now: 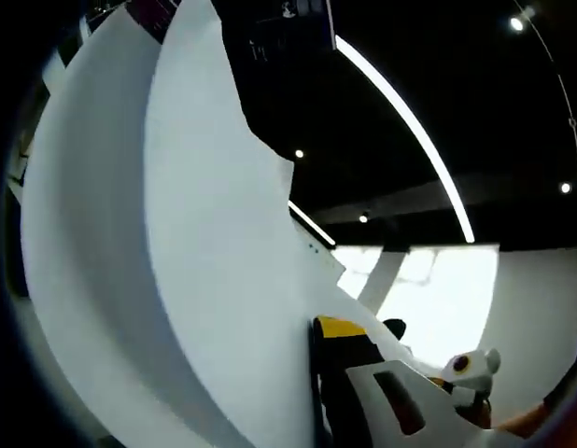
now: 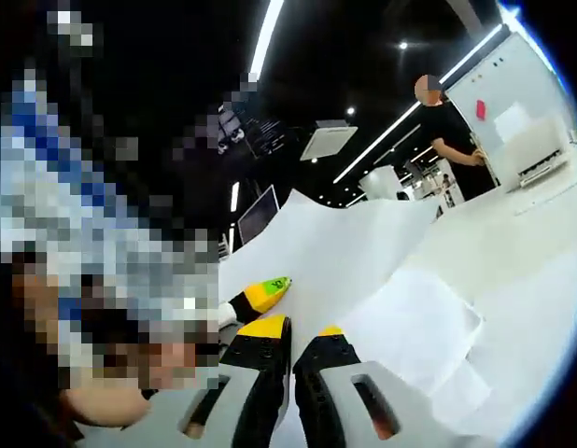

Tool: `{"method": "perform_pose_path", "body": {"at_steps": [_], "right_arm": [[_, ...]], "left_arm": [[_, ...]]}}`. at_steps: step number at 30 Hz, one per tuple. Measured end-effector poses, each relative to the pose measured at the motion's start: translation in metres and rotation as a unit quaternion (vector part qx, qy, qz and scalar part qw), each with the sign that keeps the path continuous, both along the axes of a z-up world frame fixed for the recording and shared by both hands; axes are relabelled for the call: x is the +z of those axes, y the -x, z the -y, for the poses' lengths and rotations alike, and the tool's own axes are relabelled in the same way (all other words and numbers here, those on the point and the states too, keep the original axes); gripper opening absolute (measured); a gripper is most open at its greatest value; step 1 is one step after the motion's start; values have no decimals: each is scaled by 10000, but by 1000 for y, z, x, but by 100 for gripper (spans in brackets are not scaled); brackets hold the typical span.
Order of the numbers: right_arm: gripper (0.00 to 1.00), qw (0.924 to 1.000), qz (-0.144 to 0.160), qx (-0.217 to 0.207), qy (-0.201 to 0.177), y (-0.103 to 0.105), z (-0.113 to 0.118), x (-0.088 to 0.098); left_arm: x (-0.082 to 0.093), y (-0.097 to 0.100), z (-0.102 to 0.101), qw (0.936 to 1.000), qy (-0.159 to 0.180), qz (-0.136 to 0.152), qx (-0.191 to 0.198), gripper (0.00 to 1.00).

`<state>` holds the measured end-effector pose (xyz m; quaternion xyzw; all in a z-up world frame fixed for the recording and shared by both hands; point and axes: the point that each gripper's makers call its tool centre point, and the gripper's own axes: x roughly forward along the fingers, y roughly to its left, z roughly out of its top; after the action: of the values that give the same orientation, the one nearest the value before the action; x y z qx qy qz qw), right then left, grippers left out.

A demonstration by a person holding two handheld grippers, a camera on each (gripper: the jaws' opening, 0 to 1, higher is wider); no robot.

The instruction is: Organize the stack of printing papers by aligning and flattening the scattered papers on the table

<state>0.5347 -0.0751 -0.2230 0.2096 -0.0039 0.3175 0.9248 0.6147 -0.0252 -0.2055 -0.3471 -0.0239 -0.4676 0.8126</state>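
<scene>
White printing papers (image 1: 204, 243) rise in a curved sheaf across the left gripper view, lifted off the table. My left gripper (image 1: 318, 329) holds their edge: one yellow-tipped finger (image 1: 340, 327) presses against the sheets, and the other is hidden behind them. In the right gripper view the papers (image 2: 344, 252) stretch ahead in a raised, wavy sheet. My right gripper (image 2: 293, 334) has its jaws almost together on the sheet's near edge. The left gripper's yellow-green tip (image 2: 265, 293) shows just to the left of it. Further loose sheets (image 2: 415, 331) lie flat, overlapping askew.
The white table (image 2: 527, 233) runs off to the right. A person (image 2: 449, 131) stands at the far end by a whiteboard (image 2: 522, 84). Dark ceiling with light strips (image 1: 410, 131) is overhead. A monitor (image 2: 259, 213) stands behind the papers.
</scene>
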Motion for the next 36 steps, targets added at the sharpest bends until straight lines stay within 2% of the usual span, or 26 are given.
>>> {"method": "perform_pose_path", "body": {"at_steps": [7,14,16,18,22,25,30,32,36], "right_arm": [[0,10000,-17,19,20,0,-1,-1],[1,9997,98,-87,193,1,0,-1],[7,9996,235,-38,139,4,0,5],[12,9989,425,78,-161,8,3,16],[16,9991,367,-136,-171,5,12,14],[23,9986,398,-247,-234,5,17,16],[34,9961,627,-612,-66,6,29,21],[37,9941,715,-810,138,8,35,21],[45,9926,689,-979,195,9,47,20]], "left_arm": [[0,1,0,10000,-16,34,-16,6],[0,1,0,10000,-41,42,-25,6],[0,1,0,10000,-37,38,-21,6],[1,1,0,10000,-21,31,-21,6],[1,0,-1,10000,-6,30,-2,6],[1,0,-1,10000,4,18,-6,6],[1,1,-1,10000,32,-10,-29,6],[1,1,-1,10000,37,-18,-32,6],[0,1,-1,10000,24,-17,-32,6]]}}
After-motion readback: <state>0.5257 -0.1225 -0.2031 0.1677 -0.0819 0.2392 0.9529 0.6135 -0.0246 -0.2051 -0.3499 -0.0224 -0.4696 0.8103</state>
